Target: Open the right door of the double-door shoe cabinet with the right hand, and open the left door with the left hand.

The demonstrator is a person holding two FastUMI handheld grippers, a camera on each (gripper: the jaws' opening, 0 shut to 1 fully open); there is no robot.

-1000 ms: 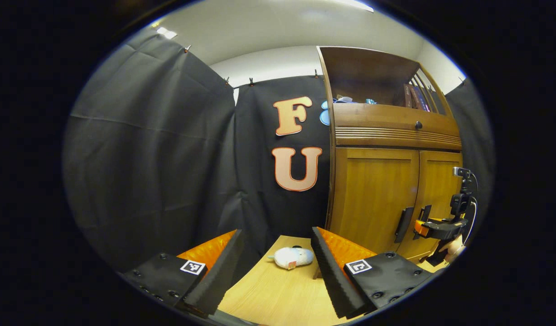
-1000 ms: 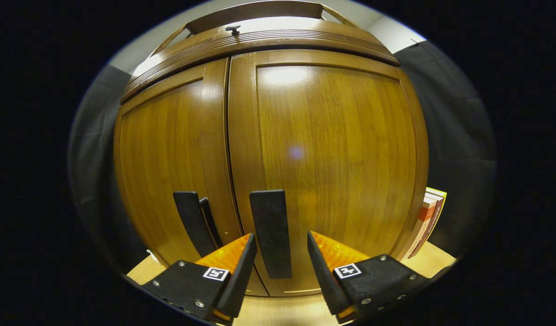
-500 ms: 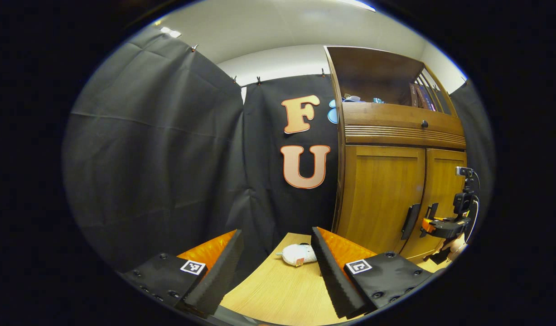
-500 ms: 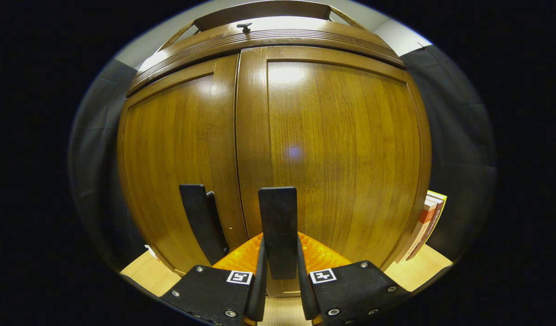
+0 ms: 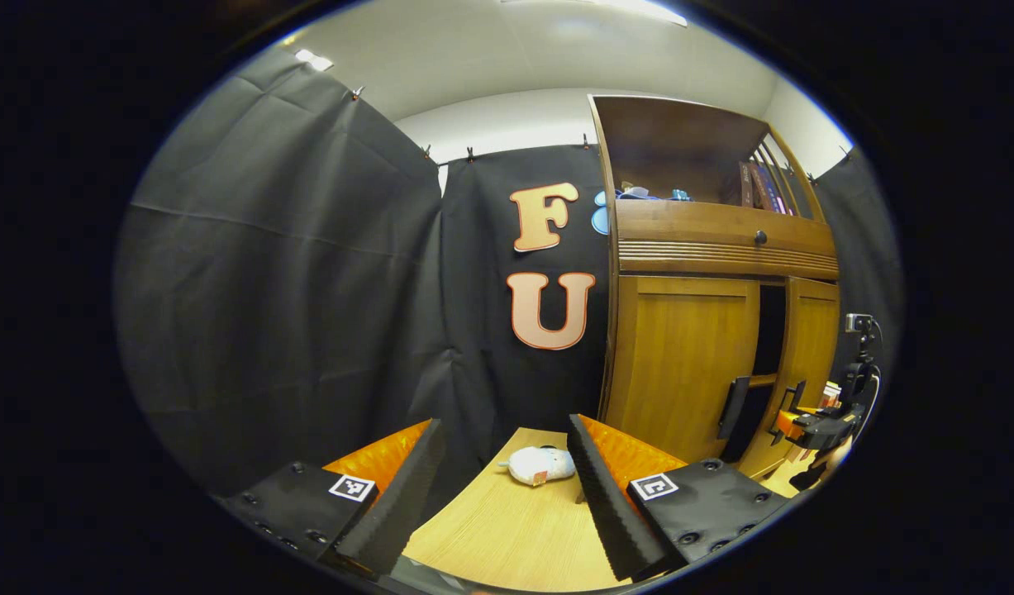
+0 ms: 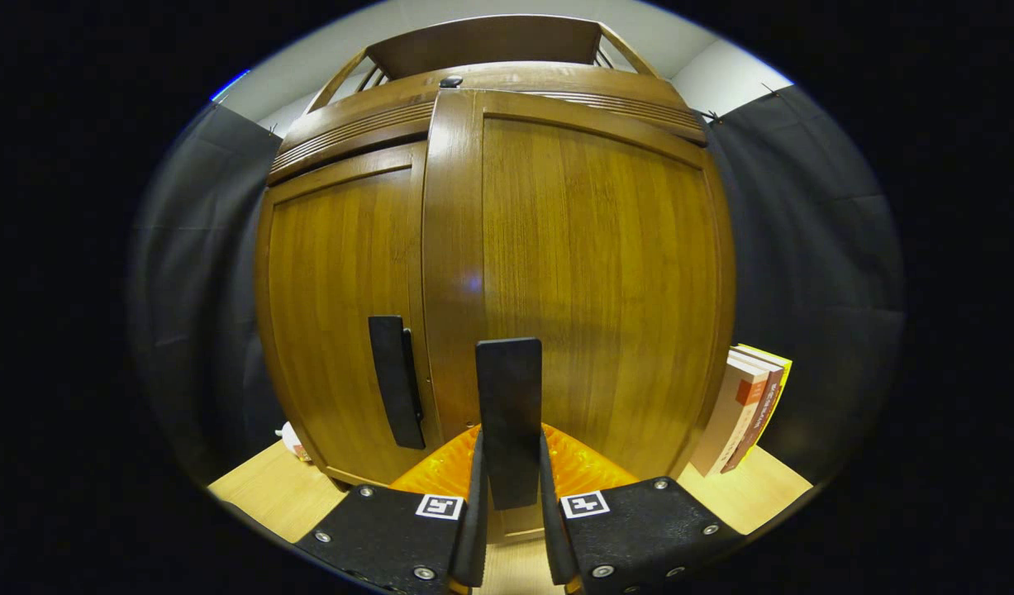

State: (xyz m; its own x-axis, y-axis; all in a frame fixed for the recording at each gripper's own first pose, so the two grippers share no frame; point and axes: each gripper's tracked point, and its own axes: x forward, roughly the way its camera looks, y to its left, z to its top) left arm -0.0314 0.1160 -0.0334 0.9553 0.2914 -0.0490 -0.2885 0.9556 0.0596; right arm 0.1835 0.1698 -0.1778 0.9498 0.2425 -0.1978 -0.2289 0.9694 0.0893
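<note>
Right gripper (image 6: 509, 529) clamped on the right door handle (image 6: 509, 413), right door (image 6: 589, 281) standing ajar; left gripper (image 5: 498, 496) spread wide, left door (image 5: 680, 364) ahead to its right.

The shoe cabinet (image 5: 688, 248) is standing on the table (image 5: 507, 529), toward its right side. A plush toy (image 5: 540, 465) is lying just left of the cabinet's base. Books (image 6: 742, 409) are leaning against the cabinet's right side, near the table's right edge.
</note>
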